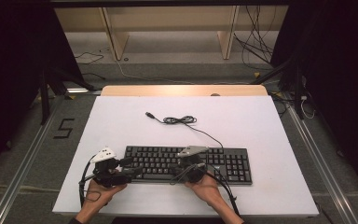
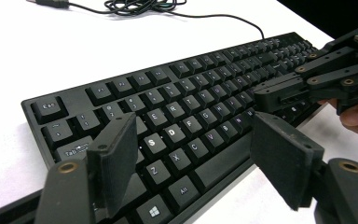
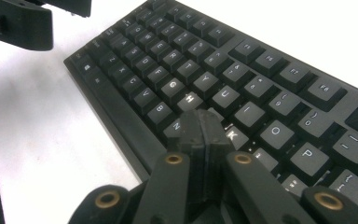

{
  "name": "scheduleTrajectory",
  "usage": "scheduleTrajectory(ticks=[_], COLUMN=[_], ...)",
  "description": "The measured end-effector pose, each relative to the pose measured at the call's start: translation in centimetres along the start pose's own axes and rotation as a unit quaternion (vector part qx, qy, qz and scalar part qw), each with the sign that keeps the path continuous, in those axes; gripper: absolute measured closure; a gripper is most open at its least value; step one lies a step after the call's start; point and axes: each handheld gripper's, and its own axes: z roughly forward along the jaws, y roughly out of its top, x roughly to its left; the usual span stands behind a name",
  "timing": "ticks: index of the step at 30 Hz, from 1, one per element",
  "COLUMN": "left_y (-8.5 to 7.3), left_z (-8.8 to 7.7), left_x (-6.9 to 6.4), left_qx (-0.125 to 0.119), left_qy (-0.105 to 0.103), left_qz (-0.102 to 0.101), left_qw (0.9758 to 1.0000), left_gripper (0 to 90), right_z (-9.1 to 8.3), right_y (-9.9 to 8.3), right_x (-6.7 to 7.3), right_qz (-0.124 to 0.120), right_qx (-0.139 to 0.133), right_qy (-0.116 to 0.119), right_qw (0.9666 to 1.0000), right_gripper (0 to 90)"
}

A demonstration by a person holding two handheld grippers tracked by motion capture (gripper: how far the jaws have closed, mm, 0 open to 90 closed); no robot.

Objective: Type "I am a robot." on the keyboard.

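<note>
Left tongs [image 2: 191,154] apart above keyboard [image 2: 177,116] — right tongs [image 3: 205,130] together, tips on keys.

Black full-size keyboard [image 1: 189,163], flat on white table near its front edge (cable [image 1: 182,120] coiled behind)

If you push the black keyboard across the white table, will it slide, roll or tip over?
The flat black plastic keyboard would probably slide, not roll or tip: it is long, low and lies flat on the smooth white table. It looks stiff, so it should move in one piece. Its thin black cable is floppy and would likely trail behind.
</note>
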Motion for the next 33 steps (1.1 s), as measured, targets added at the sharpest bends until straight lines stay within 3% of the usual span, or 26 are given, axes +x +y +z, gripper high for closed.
scheduleTrajectory(ticks=[19, 29, 33], left_y=[-0.26, -0.35, -0.37], left_z=[-0.39, -0.57, -0.56], left_x=[-0.06, 0.12, 0.24], left_qx=[-0.008, -0.014, -0.014], left_qy=[-0.004, -0.002, 0.0], left_qz=[0.002, -0.002, -0.002], left_qw=[1.0, 0.9999, 0.9999], left_gripper=[28.0, 27.1, 26.9], right_z=[0.77, 0.7, 0.22], right_y=[-0.27, -0.32, -0.12], right_x=[0.06, 0.08, -0.15], right_qz=[-0.008, -0.001, 0.009], right_qx=[0.02, 0.013, -0.001], right_qy=[-0.005, -0.006, 0.001], right_qw=[0.9998, 0.9999, 1.0], right_gripper=[90.0, 90.0, 88.0])
